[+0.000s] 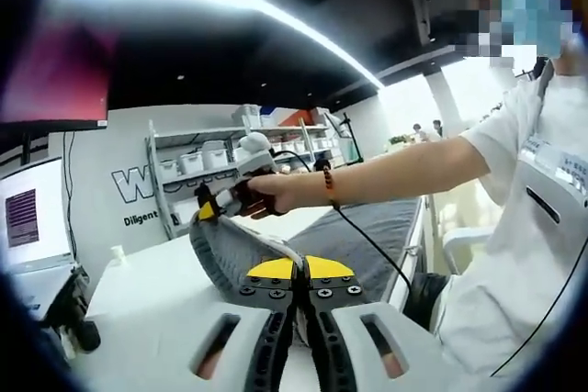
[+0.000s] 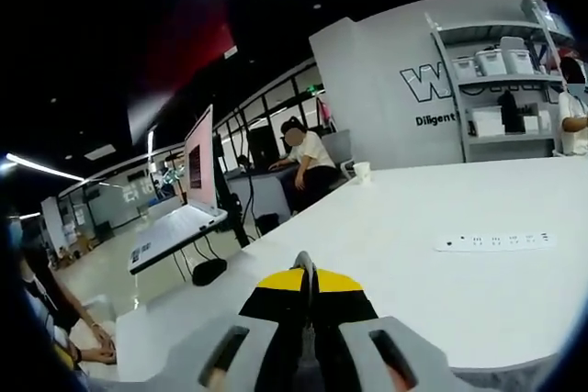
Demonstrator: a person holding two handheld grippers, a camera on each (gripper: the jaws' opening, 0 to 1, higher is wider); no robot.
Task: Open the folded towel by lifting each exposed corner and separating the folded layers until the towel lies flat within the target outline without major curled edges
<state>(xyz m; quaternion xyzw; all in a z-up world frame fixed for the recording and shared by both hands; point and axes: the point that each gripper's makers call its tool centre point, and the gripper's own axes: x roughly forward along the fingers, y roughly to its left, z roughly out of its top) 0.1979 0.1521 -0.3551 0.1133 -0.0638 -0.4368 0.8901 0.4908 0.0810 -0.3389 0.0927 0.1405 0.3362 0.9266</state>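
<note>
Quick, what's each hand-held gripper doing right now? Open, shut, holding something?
Left hand-held gripper: shut on the grey towel.
Right hand-held gripper: shut; in the left gripper view it grips the towel's lifted corner.

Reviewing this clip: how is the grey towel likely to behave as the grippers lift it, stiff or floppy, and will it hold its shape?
Probably floppy: the grey towel curves in a soft arch between the left gripper and the right gripper rather than spanning straight. It likely won't hold shape, since the rest lies slack on the white table. It looks thick and ribbed, so somewhat weighty for cloth.
</note>
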